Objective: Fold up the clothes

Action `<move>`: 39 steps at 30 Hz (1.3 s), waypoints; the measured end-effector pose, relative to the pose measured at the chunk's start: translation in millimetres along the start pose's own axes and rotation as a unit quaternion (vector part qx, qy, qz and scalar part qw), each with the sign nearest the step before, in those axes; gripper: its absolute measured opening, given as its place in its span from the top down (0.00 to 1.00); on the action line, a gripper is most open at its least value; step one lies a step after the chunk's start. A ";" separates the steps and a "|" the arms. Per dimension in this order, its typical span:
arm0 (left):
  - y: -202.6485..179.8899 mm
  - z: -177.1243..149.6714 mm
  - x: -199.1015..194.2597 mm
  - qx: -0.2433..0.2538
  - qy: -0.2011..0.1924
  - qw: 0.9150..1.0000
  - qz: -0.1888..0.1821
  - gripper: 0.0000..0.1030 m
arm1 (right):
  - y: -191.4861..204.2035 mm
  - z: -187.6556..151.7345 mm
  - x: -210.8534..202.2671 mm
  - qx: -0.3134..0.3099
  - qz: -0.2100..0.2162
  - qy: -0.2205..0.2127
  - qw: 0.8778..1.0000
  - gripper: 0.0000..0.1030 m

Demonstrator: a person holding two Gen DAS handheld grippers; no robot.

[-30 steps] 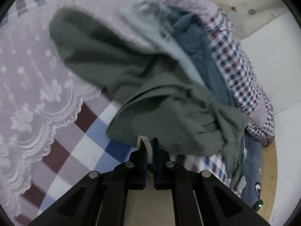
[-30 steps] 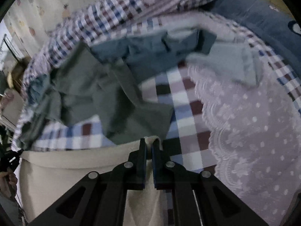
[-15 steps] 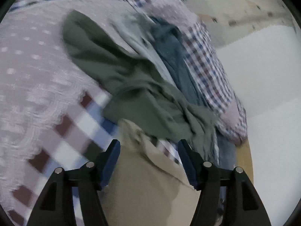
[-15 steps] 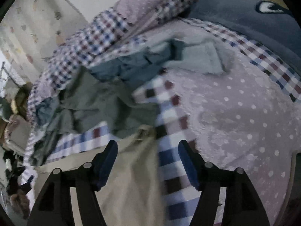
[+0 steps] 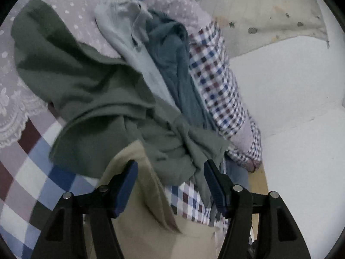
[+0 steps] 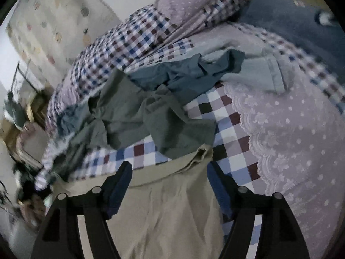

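Observation:
A beige garment (image 5: 151,222) lies flat on the checkered bedspread (image 5: 28,172), seen below both grippers. My left gripper (image 5: 170,172) hangs open over one beige corner, its jaws wide apart and holding nothing. My right gripper (image 6: 169,172) is open too, above the other beige corner (image 6: 200,153), which is bunched into a small fold. Beyond the beige garment (image 6: 172,215) lies a crumpled dark green garment (image 5: 92,95) (image 6: 138,116). A teal garment (image 5: 176,69) (image 6: 185,75) and a pale grey-blue one (image 5: 133,49) (image 6: 254,67) lie farther back.
A lilac dotted lace panel (image 6: 301,140) covers part of the checkered bedspread (image 6: 217,112). A dark blue pillow (image 6: 291,21) sits at the far right. A white wall (image 5: 291,108) and patterned wallpaper (image 5: 258,10) bound the bed. Blurred furniture (image 6: 19,112) stands off the bed's left edge.
Both grippers were shut on the beige garment's corners a second ago; they have since opened and let it drop onto the bed, then drawn back slightly.

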State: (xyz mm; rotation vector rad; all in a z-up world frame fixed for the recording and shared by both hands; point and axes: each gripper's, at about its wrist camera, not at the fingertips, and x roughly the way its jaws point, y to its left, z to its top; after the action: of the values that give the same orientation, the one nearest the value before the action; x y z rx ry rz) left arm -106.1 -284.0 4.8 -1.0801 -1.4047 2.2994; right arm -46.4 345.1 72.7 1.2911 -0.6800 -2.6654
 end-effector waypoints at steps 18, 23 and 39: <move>-1.0 -11.8 7.2 0.091 0.014 0.993 0.074 0.35 | -42.0 22.8 56.1 0.079 0.046 0.076 0.993 0.26; 2.1 -11.6 14.6 0.096 0.017 0.992 0.081 0.35 | -34.9 26.3 84.4 0.063 0.048 0.126 0.989 0.51; -8.9 -17.4 9.1 0.142 -0.009 0.984 0.107 0.35 | 73.7 -3.5 53.4 -0.129 -0.023 0.094 0.987 0.32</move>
State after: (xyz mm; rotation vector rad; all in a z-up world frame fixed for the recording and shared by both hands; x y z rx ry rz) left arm -101.9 -262.9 3.5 -1.1683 -0.9653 2.5657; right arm -84.9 263.0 64.5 1.4731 -0.2742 -2.5172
